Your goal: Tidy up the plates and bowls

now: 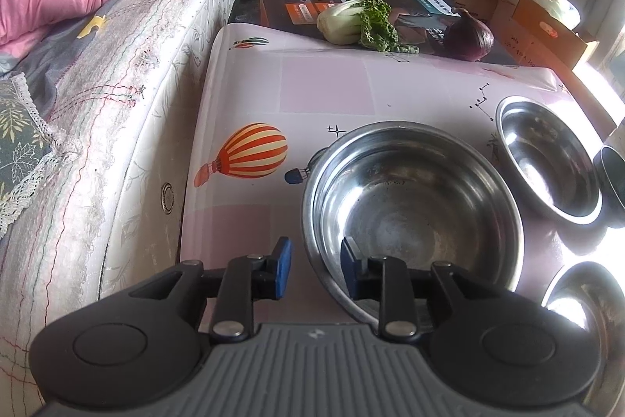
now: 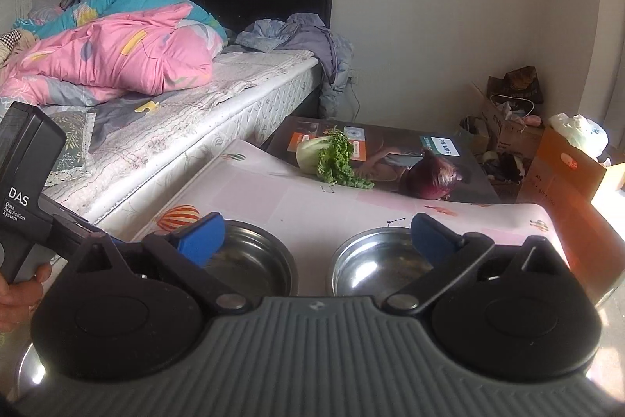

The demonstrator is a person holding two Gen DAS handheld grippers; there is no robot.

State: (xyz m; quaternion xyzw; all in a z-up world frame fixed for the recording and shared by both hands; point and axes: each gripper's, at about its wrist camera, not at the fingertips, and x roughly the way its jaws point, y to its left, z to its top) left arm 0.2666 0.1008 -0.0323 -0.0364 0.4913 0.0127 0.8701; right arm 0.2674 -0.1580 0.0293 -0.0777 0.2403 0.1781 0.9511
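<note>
Steel large bowl (image 1: 414,217) rim sits between the parted left gripper (image 1: 316,266); a shallow bite could slip. Right gripper (image 2: 318,237) gapes, holding nothing.

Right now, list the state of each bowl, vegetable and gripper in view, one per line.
left gripper: open, jaws straddling the large bowl's near rim
right gripper: open wide, holding nothing
large steel bowl: upright, empty
second steel bowl: upright, empty, apart from the large one
third steel bowl: upright, partly out of frame
bok choy: lying on its side
red onion: whole, unpeeled
</note>
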